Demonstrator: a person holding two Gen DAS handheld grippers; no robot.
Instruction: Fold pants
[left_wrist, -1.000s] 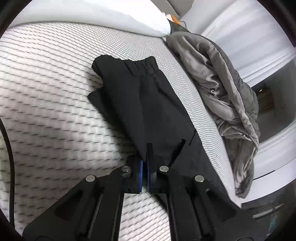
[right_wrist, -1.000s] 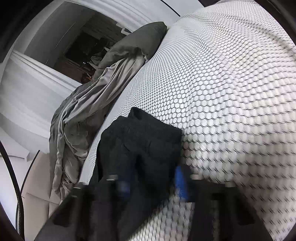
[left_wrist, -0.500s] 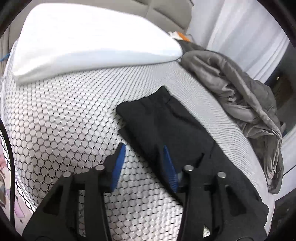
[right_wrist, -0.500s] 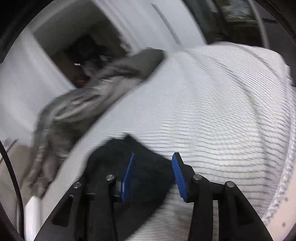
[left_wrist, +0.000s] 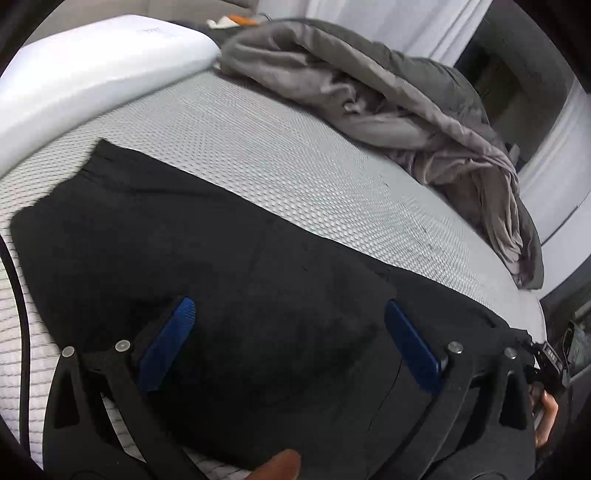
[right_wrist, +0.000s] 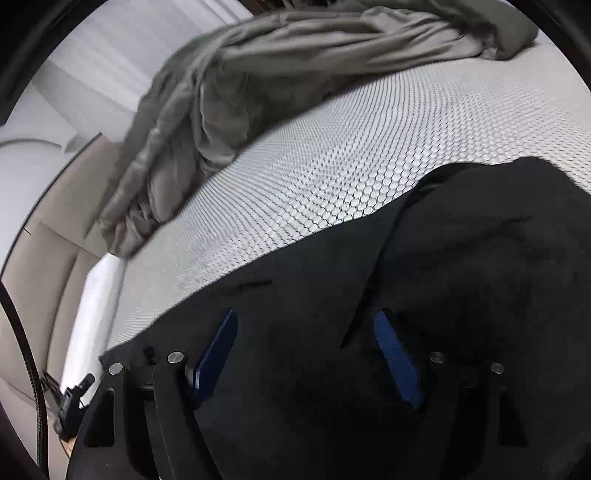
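Observation:
Black pants (left_wrist: 207, 236) lie flat across the grey honeycomb mattress (left_wrist: 280, 155), folded lengthwise. My left gripper (left_wrist: 288, 314) hovers over them with its blue pads (left_wrist: 166, 343) spread wide, jaws still opening, nothing pinched between them. In the right wrist view the same pants (right_wrist: 461, 266) fill the lower half. My right gripper (right_wrist: 306, 325) is over the cloth, its jaws opening too, and its blue pads (right_wrist: 395, 354) stand apart with only flat fabric beneath.
A crumpled grey blanket (left_wrist: 388, 92) lies along the far side of the mattress, also seen as the blanket (right_wrist: 240, 85) in the right view. A white pillow (left_wrist: 92, 74) sits at the back left. A hand (left_wrist: 546, 417) shows at the lower right; the mattress edge (right_wrist: 99, 295) drops at left.
Both grippers went from shut on the pants' fabric to open, letting the cloth go. Both swung sideways and rolled, so the pants now lie across the views instead of running away.

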